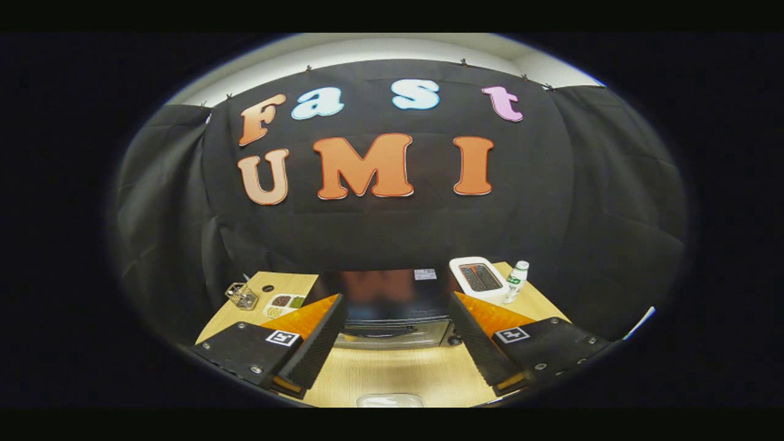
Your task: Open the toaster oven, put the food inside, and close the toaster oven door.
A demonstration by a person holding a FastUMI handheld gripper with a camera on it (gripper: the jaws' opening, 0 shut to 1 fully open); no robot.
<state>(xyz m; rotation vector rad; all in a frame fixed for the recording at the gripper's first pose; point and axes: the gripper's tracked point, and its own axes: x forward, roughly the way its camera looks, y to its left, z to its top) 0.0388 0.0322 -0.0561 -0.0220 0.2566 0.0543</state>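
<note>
The toaster oven (pixel 392 306) stands on the wooden table (pixel 392 373) just beyond my fingers, seen from above. Its top is dark and glossy and its door is shut, with the handle (pixel 383 334) running across the front. My gripper (pixel 395 361) is open, fingers spread wide with nothing between them, held above the table in front of the oven. A pale, rounded container (pixel 390 400) lies on the table close below the gripper; what it holds is hidden.
A white tray (pixel 479 277) and a small bottle with a green label (pixel 516 281) stand to the right of the oven. On its left lie a divided dish of several foods (pixel 283 304) and a small clear holder (pixel 241 296). Black cloth walls close in behind.
</note>
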